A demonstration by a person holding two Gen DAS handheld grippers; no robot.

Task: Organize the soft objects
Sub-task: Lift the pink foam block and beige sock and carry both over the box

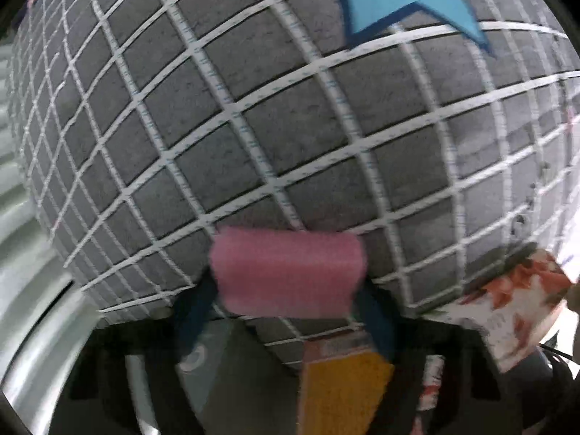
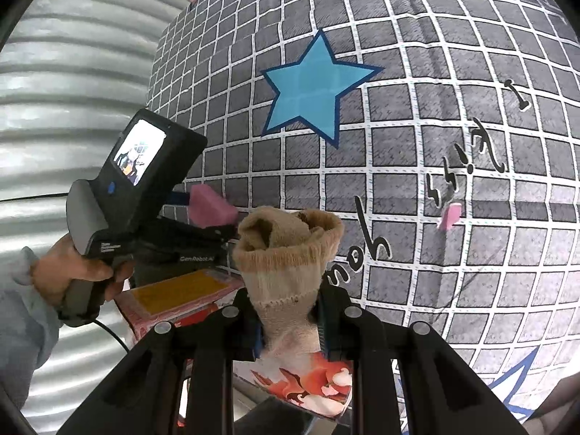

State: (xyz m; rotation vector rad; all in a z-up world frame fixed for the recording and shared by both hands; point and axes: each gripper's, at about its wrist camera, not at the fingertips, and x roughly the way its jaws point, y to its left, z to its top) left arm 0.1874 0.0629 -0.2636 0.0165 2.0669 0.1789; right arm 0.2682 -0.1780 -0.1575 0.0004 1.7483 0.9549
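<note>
Here, the left gripper is clamped on a pink sponge, lower centre of the left wrist view. The right gripper is clamped on a rolled beige sock, whose long axis points up-frame. Both hang above a floral-printed box at the lower edge, the sponge left of the sock. A grid-patterned sheet with a blue star fills the background; nothing obstructs.

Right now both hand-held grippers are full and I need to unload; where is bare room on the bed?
Free: the grid sheet right of the blue star, past the small pink scrap. Crowded: near edge, where the beige sock, pink sponge and floral box bunch.
</note>
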